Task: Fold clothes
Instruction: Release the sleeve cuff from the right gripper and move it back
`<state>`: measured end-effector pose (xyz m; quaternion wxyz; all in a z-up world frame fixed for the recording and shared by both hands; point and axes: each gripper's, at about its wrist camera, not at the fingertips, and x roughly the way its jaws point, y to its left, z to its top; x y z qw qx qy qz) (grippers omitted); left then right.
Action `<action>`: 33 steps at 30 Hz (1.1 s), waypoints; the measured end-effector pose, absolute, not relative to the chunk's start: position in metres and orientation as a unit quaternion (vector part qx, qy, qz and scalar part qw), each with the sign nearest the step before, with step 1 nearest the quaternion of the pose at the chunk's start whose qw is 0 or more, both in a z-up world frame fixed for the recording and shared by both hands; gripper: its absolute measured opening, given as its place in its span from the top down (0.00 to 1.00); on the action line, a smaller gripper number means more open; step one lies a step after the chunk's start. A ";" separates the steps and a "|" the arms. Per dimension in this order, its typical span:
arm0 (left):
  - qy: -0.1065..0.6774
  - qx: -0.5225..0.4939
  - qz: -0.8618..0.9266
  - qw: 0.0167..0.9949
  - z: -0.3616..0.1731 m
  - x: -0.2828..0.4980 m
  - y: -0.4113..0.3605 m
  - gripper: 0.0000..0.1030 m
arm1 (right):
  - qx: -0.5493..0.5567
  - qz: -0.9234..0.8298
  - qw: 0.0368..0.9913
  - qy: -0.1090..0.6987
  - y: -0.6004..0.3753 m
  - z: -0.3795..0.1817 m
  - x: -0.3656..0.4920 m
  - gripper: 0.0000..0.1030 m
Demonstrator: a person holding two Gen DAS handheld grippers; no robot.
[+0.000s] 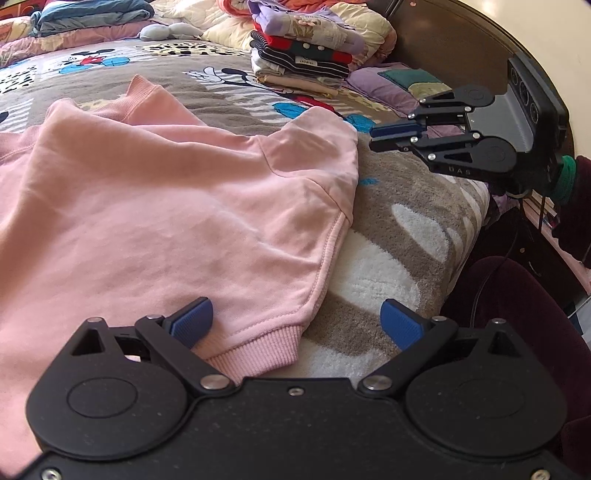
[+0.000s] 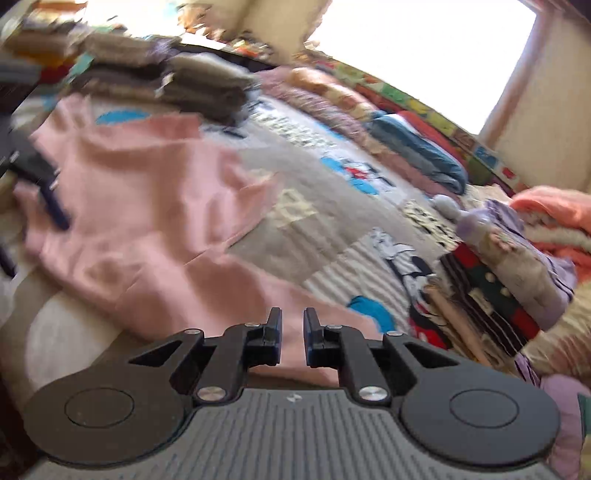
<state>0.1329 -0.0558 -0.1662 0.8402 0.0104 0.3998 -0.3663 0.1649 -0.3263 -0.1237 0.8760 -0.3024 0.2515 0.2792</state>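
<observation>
Sweatshirt: pink sweatshirt (image 1: 159, 206) lies spread on the patterned bed cover (image 1: 399, 206), filling the left and middle of the left wrist view; one sleeve is folded across the body, with its ribbed cuff (image 1: 258, 347) at the near edge.
Left gripper: left gripper (image 1: 297, 323) has its blue-padded fingers spread wide. One pad rests on or just above the pink cloth, the other is over the cover, and the cuff lies between them, not held.
Right gripper: right gripper (image 2: 292, 332) hovers just beside the far right corner of the sweatshirt. Its jaws are nearly together with a narrow gap, and nothing is pinched. The right wrist view is blurred.
Handling: judged from its folds, the fabric is soft, light and floppy, so it will sag and drag unless held at two points. The thicker ribbed cuff and hem look like the surest places to grip.
Where to hold: probably the near cuff for the left tool and the far right corner (image 1: 343, 125) for the right.
Nearby: stack of folded clothes (image 1: 299, 55) stands far right on the bed, well apart from the sweatshirt. Loose bedding (image 1: 88, 18) is heaped along the far side.
In the way: nothing lies on the sweatshirt, but the fleecy cover may catch the cloth as it slides.
</observation>
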 end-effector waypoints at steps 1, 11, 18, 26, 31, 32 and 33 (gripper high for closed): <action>0.400 0.012 -0.366 0.841 -0.166 0.133 -0.056 0.04 | -0.286 0.269 0.883 0.258 -0.328 -0.121 0.168 0.90; 0.401 0.012 -0.366 0.840 -0.169 0.134 -0.057 0.04 | -0.032 0.171 0.928 0.329 -0.382 -0.108 0.265 0.61; 0.399 0.025 -0.379 0.835 -0.167 0.130 -0.056 0.04 | -0.196 0.110 0.887 0.404 -0.344 -0.169 0.272 0.62; 0.338 0.049 -0.399 0.851 -0.152 0.107 -0.056 0.04 | -0.071 0.145 0.940 0.299 -0.324 -0.137 0.195 0.61; 0.339 0.091 -0.409 0.843 -0.164 0.095 -0.067 0.04 | -0.044 0.241 0.929 0.277 -0.275 -0.141 0.156 0.63; 0.351 0.102 -0.410 0.835 -0.172 0.093 -0.071 0.04 | -0.042 0.254 0.923 0.285 -0.266 -0.146 0.152 0.64; 0.356 0.118 -0.410 0.831 -0.177 0.089 -0.074 0.04 | -0.069 0.243 0.914 0.317 -0.259 -0.159 0.152 0.64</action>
